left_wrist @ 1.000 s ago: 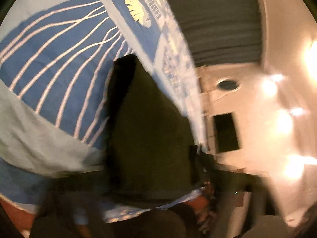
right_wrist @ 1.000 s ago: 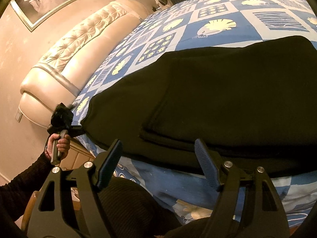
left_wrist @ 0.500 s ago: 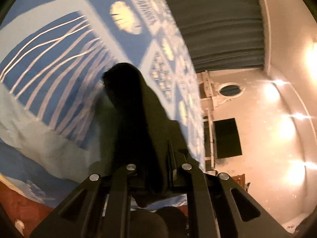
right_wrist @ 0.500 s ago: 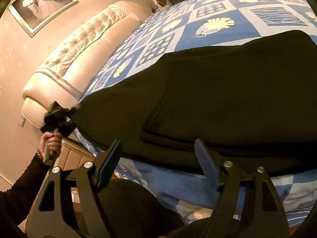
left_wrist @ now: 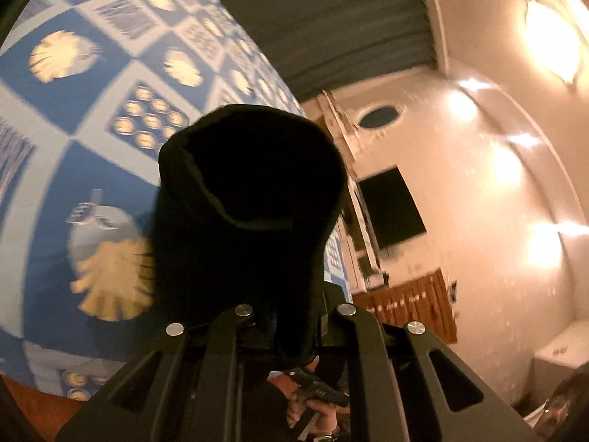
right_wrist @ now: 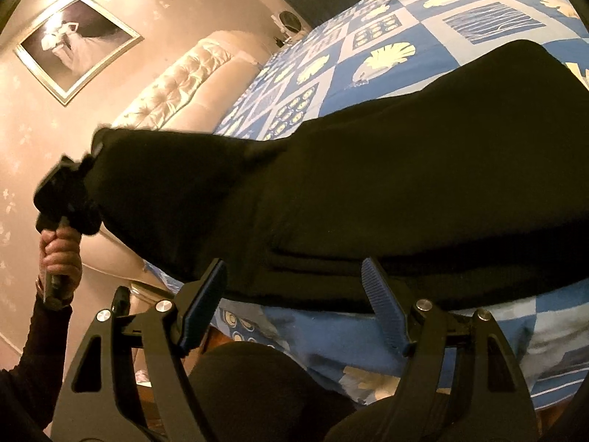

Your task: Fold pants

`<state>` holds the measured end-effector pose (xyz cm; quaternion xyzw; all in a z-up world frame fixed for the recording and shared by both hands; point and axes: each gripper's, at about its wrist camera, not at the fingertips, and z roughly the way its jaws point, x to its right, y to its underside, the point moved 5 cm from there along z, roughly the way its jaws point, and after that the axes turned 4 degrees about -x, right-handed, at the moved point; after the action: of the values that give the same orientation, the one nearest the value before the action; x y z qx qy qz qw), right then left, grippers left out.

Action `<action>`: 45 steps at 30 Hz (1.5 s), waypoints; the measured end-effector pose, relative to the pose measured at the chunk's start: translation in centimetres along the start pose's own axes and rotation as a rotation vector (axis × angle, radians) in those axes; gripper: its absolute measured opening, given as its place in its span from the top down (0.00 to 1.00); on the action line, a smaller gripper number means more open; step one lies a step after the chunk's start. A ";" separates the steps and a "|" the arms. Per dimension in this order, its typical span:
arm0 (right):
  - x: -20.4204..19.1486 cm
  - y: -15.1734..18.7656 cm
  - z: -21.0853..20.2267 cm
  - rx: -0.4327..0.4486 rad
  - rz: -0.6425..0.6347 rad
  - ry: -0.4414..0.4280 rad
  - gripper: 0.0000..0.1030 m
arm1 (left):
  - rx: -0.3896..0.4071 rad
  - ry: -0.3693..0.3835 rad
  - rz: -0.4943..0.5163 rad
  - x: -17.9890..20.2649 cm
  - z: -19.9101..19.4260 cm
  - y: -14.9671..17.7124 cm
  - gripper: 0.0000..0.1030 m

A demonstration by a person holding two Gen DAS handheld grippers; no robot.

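The black pants [right_wrist: 423, 191] lie partly folded on the blue patterned bedspread [right_wrist: 368, 62]. My left gripper [left_wrist: 291, 335] is shut on one end of the pants [left_wrist: 250, 199], which drapes over its fingers and hides them. In the right wrist view the left gripper [right_wrist: 70, 199] holds that end lifted off the bed at the left. My right gripper [right_wrist: 294, 305] is open and empty, its blue pads [right_wrist: 383, 302] at the near edge of the pants without touching.
A padded cream headboard [right_wrist: 184, 84] stands at the bed's far left, with a framed picture [right_wrist: 77, 44] above. A dark curtain [left_wrist: 331, 25], a wall screen [left_wrist: 390, 206] and wall lamps [left_wrist: 548, 44] lie beyond the bed. My dark-clothed knees [right_wrist: 257, 386] are below the right gripper.
My left gripper has closed on the pants' end and lifted it up off the bed, toward the right. My right gripper has stayed open in place.
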<state>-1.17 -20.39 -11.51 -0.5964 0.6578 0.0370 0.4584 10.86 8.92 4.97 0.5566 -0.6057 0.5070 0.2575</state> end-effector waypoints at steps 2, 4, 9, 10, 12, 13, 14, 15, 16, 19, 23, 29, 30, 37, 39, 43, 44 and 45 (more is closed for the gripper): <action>-0.2 0.1 -0.3 0.007 -0.002 -0.009 0.27 | -0.024 0.013 0.017 1.6 2.2 0.3 0.88; -0.3 0.3 -1.0 0.019 -0.001 -0.024 0.27 | -0.058 0.025 0.037 3.0 4.5 0.8 0.88; 0.1 0.5 -2.9 0.052 0.021 -0.043 0.27 | -0.142 0.018 0.085 5.7 10.9 1.8 0.88; 0.4 0.5 -3.3 0.058 0.028 -0.045 0.27 | -0.155 0.016 0.092 6.1 11.9 2.3 0.88; 0.9 0.7 -4.1 0.069 0.043 -0.047 0.27 | -0.187 0.000 0.113 6.6 14.3 3.0 0.88; 1.2 0.7 -4.5 0.076 0.050 -0.047 0.27 | -0.203 -0.012 0.118 6.6 15.8 3.4 0.88; 1.4 0.6 -4.8 0.081 0.058 -0.047 0.27 | -0.217 -0.019 0.116 6.4 17.1 3.7 0.88; 1.8 0.7 -5.2 0.088 0.067 -0.048 0.27 | -0.240 -0.026 0.114 6.1 18.7 4.1 0.88; 2.1 0.7 -5.5 0.093 0.074 -0.046 0.27 | -0.254 -0.036 0.118 6.0 19.8 4.5 0.88; 3.0 0.9 -6.5 0.109 0.097 -0.043 0.27 | -0.299 -0.068 0.124 5.0 23.3 5.4 0.88; 4.4 1.2 -7.6 0.127 0.134 -0.038 0.27 | -0.341 -0.095 0.089 3.3 26.6 7.2 0.88; 5.7 1.3 -8.6 0.144 0.160 -0.020 0.27 | -0.396 -0.214 0.155 2.4 29.4 9.3 0.82; 6.0 1.2 -8.9 0.146 0.162 -0.014 0.27 | -0.398 -0.225 0.170 2.6 29.6 9.5 0.79; 7.0 1.8 -10.3 0.155 0.169 0.034 0.27 | -0.411 -0.083 0.161 5.4 31.3 9.9 0.56; 7.0 1.8 -10.9 0.163 0.168 0.046 0.27 | -0.386 -0.087 0.201 6.4 30.6 9.9 0.56; 6.8 0.5 -12.7 0.198 0.159 0.046 0.27 | -0.241 -0.207 0.317 7.4 26.4 9.0 0.30; 6.6 0.4 -13.1 0.209 0.159 0.040 0.27 | -0.202 -0.237 0.326 7.1 25.6 8.7 0.27; 6.7 -0.4 -13.8 0.228 0.165 0.029 0.27 | -0.156 -0.264 0.331 6.7 24.2 8.3 0.27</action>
<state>-7.68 -33.73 -7.65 -0.4847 0.7112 -0.0089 0.5092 7.55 -16.73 -0.41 0.4893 -0.7548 0.4166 0.1315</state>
